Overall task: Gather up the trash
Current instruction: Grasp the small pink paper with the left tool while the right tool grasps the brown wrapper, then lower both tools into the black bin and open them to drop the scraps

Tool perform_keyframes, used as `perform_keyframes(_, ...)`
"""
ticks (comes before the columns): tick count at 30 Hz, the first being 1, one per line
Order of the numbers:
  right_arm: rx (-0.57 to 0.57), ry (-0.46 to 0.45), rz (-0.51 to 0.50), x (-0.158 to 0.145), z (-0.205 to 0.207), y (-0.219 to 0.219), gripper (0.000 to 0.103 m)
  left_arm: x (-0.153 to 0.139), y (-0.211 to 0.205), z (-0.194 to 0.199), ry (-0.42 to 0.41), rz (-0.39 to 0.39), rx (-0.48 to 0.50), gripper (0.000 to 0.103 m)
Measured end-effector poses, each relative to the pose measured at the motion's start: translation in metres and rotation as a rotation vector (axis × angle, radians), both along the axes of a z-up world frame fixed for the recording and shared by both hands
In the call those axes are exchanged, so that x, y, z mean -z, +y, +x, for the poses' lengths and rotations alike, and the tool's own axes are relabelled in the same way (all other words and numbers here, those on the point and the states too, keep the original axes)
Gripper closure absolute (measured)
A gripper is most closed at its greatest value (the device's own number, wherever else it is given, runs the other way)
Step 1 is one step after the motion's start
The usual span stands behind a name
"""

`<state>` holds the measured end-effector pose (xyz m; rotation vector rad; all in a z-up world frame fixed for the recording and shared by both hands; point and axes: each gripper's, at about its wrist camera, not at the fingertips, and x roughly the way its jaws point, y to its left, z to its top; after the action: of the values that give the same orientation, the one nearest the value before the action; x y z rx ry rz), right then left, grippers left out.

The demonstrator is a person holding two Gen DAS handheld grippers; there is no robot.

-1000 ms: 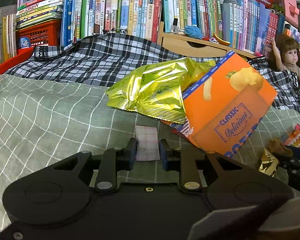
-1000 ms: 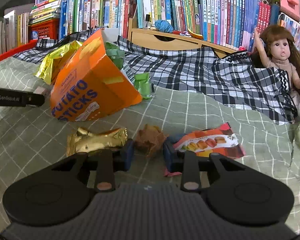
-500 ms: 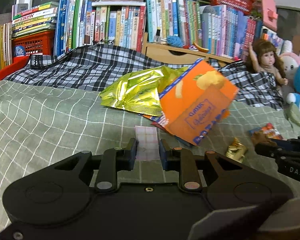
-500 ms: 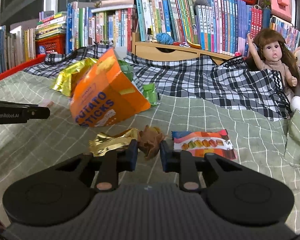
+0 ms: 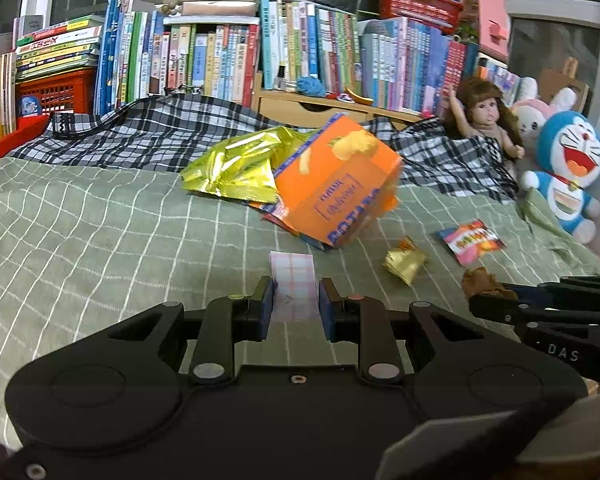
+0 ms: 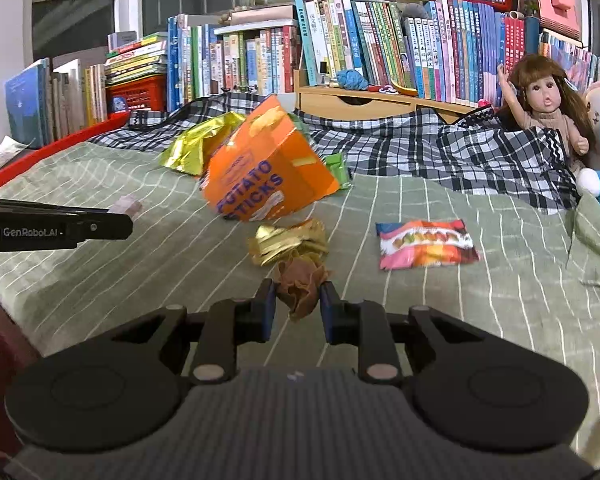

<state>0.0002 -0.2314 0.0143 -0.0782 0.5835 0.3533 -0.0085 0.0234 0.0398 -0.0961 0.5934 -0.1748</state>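
Here, in the left wrist view, the left gripper [image 5: 294,306] clamps a pink checked paper [image 5: 293,280], long axis pointing away. In the right wrist view, the right gripper [image 6: 298,306] pinches a brown crumpled wrapper [image 6: 300,280]; the gold wrapper [image 6: 286,240] lies just beyond, nearer this gripper.

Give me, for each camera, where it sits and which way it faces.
Left wrist: on the left gripper, facing across the bed to the bookshelf; its fingers pinch a pink checked slip; right gripper at right.
Right wrist: on the right gripper, same heading, clamping a brown wrapper; left gripper at left.
Shared: orange box, gold wrapper.
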Motion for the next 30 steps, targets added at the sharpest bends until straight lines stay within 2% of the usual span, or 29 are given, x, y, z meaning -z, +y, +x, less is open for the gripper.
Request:
perform_keyframes(12, -0.034, 0.01, -0.003, 0.003, -0.054, 0.004, 0.074, 0.001, -0.014, -0.056, 0.016, 0.01, 0.068, 0.08)
perform_keyframes(30, -0.069, 0.074, 0.065, 0.02, -0.116, 0.0, 0.074, 0.013, -0.022, -0.128, 0.05, 0.007, 0.117, 0.08)
